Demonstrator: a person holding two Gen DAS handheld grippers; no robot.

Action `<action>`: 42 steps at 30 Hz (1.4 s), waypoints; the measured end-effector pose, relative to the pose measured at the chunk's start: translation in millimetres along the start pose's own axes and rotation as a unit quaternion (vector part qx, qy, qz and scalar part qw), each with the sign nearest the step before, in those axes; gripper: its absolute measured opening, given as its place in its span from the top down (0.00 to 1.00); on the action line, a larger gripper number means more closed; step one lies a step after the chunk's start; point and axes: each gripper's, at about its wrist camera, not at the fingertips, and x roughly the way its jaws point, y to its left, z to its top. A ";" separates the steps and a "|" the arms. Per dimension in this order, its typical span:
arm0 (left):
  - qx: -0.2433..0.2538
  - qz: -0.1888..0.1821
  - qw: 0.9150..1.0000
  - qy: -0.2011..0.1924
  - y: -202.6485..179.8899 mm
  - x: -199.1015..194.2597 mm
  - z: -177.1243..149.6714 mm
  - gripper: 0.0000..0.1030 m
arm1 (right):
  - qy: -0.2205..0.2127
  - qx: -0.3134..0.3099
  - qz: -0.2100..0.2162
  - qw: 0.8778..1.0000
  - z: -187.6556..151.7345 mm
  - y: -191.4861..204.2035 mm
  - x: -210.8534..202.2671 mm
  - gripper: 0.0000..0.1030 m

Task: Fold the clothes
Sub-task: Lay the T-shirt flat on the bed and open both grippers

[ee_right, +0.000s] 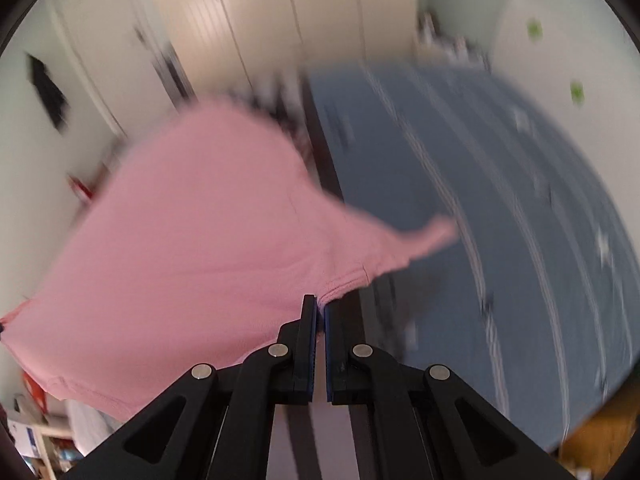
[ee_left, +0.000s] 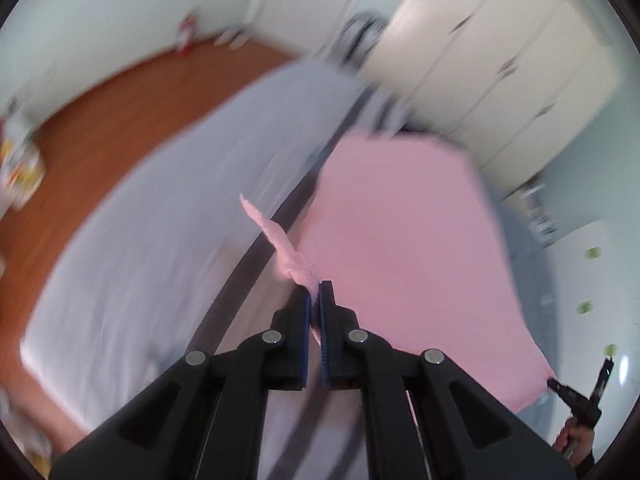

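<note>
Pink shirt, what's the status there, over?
Both tongs, left and right, shut on pink shirt. Shirt spread in the air between them. Beds below. Nothing in the way.

The pink shirt (ee_left: 400, 248) hangs spread out ahead of the left gripper (ee_left: 315, 300) and blocks the way forward. To its left the white bed (ee_left: 160, 216) lies bare. Right of the right gripper (ee_right: 320, 312) the blue bed (ee_right: 500, 220) is bare too.
</note>
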 end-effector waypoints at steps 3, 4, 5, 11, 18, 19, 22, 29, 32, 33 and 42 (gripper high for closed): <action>-0.017 0.049 0.997 0.048 39.7 46.8 -53.8 0.97 | 0.071 0.002 -0.032 0.997 -65.9 -6.3 79.5 0.97; -0.022 0.062 0.996 0.062 51.1 57.6 -69.4 0.97 | 0.093 0.004 -0.039 0.995 -84.3 -9.0 99.0 0.97; -0.026 0.075 0.994 0.075 62.5 68.4 -84.9 0.97 | 0.116 0.007 -0.046 0.992 -103.2 -12.2 118.6 0.97; -0.046 0.104 0.988 0.105 104.0 84.3 -134.8 0.97 | 0.182 0.006 -0.063 0.981 -168.3 -30.8 164.0 0.97; -0.026 0.112 0.986 0.121 99.9 91.9 -141.2 0.97 | 0.194 -0.012 -0.065 0.979 -180.0 -35.1 166.4 0.97; -0.022 0.113 0.986 0.124 100.2 93.3 -144.2 0.97 | 0.197 -0.010 -0.064 0.978 -181.3 -36.3 168.6 0.97; -0.019 0.115 0.984 0.132 99.4 89.1 -154.0 0.97 | 0.200 -0.014 -0.066 0.977 -184.9 -37.5 172.7 0.97; -0.011 0.091 0.986 0.138 100.6 80.1 -171.3 0.96 | 0.205 -0.024 -0.063 0.976 -192.9 -42.6 169.1 0.96; -0.037 0.077 0.986 0.140 110.0 75.1 -167.5 0.86 | 0.221 -0.039 -0.062 0.972 -195.0 -41.3 172.9 0.91; -0.038 0.075 0.988 0.133 111.5 67.7 -165.8 0.86 | 0.223 -0.046 -0.061 0.972 -194.7 -41.2 170.0 0.90; -0.037 0.101 0.993 0.051 138.2 59.8 -105.4 0.69 | 0.134 -0.070 -0.078 0.985 -170.2 -51.3 97.1 0.89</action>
